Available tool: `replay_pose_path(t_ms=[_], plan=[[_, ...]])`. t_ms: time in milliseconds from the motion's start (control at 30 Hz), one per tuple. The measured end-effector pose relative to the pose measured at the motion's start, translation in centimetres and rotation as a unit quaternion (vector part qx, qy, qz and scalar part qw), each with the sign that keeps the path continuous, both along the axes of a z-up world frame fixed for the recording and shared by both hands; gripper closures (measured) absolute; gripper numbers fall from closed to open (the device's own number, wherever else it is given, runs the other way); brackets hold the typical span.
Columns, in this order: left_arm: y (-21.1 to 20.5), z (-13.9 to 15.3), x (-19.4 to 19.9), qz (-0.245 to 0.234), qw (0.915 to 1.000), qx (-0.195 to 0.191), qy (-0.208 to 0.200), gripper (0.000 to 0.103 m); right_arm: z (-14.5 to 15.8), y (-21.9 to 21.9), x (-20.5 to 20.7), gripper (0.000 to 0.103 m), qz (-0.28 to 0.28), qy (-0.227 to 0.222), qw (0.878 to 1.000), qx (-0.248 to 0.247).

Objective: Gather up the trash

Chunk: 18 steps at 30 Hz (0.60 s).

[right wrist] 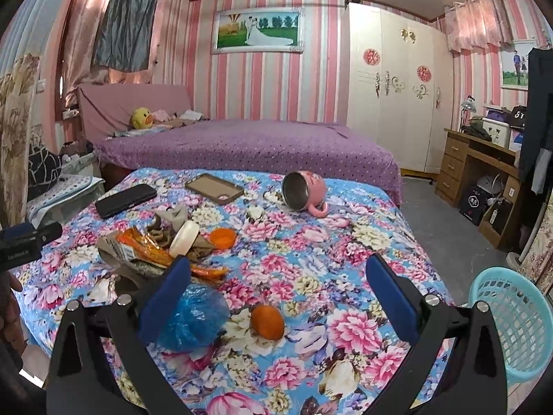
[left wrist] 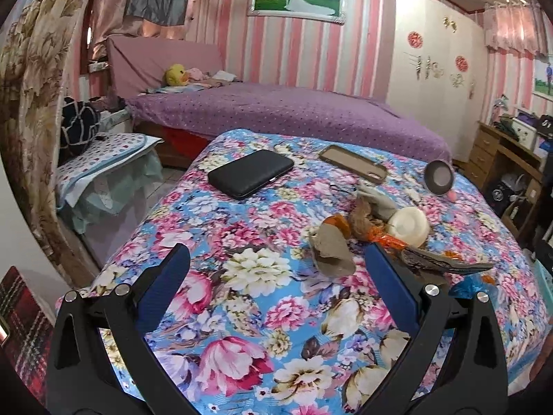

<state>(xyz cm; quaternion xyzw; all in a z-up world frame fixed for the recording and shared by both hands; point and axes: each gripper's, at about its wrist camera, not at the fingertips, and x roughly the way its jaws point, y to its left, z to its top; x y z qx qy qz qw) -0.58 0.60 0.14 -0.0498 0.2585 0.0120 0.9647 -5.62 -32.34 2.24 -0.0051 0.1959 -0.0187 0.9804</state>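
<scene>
Floral cloth covers the worktop (right wrist: 311,276), and the trash is all on it: a heap of wrappers (right wrist: 152,252) with a white lid (right wrist: 185,238) and an orange cap (right wrist: 223,238), plus a blue bag (right wrist: 197,314) and an orange peel (right wrist: 267,321) nearer the turquoise basket (right wrist: 515,321). That basket, beside the worktop, looks empty, so collection seems not yet begun. Left gripper (left wrist: 276,283) and right gripper (right wrist: 276,287) both hover with jaws wide, holding nothing.
</scene>
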Motion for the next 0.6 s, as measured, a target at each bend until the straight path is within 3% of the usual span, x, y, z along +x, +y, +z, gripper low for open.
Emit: replay_pose_path(t_ms=[167,333,600], plan=[[-0.1,0.2,-0.4,-0.004,0.9998,0.003,-0.017,0.005,-0.7,-0.7,0.8,0.004,-0.005,0.021,1.000,0.015],[-0.5,0.1,-0.5,-0.002,0.9991,0.034,-0.025,0.005,-1.2,-1.4,1.2,0.004,-0.018,0.028,0.999,0.019],[-0.2,0.2,-0.6,-0.020,0.9992,0.020,-0.027,0.005,-0.3,-1.9,0.8,0.004,-0.005,0.018,0.999,0.046]])
